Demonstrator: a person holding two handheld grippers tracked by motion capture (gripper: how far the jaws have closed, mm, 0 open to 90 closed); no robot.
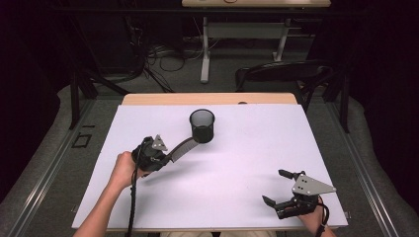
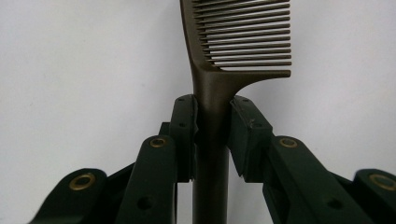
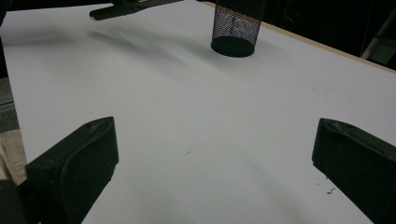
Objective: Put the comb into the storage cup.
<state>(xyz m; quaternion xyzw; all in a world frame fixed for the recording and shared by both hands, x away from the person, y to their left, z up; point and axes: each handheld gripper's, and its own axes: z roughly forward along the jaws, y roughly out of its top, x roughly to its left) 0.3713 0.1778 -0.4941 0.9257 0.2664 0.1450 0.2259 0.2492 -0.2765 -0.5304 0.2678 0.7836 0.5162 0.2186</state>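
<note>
One comb point(image 1: 182, 148) sits pinched by its handle in the left gripper point(image 1: 165, 157), its toothed end pointing up at the mesh cup point(image 1: 202, 125), almost touching. The right gripper point(image 1: 277, 188), jaws wide and empty, is far from the cup.

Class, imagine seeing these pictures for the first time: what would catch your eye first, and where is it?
The dark comb clamped by its handle in the left tongs, held over the white table. Next, the black mesh cup standing upright near the far edge. The right tongs sit open at the near right.
</note>
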